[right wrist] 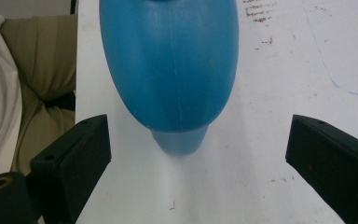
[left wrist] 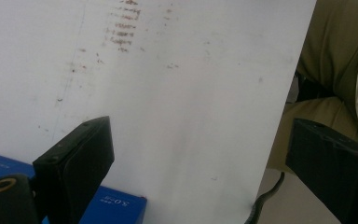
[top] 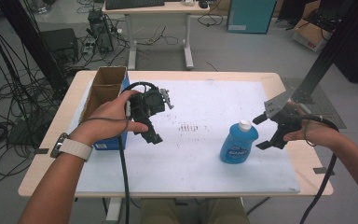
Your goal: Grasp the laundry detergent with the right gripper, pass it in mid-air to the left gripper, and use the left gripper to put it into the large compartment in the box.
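Blue bottle [right wrist: 170, 70] top cut off by the right gripper view's upper edge. Label text too small to read from high view. Blue box [left wrist: 116, 207] mostly hidden behind left tongs [left wrist: 200, 172], print blurred.

Glossy blue plastic bottle [top: 238, 143], matt white sheet [top: 200, 158], brown cardboard box [top: 103, 88].

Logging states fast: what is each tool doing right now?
Left tool: open, holding nothing.
Right tool: open, empty, beside the blue bottle.

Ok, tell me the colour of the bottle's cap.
White; the cap tops the blue bottle, clearest in the high view.
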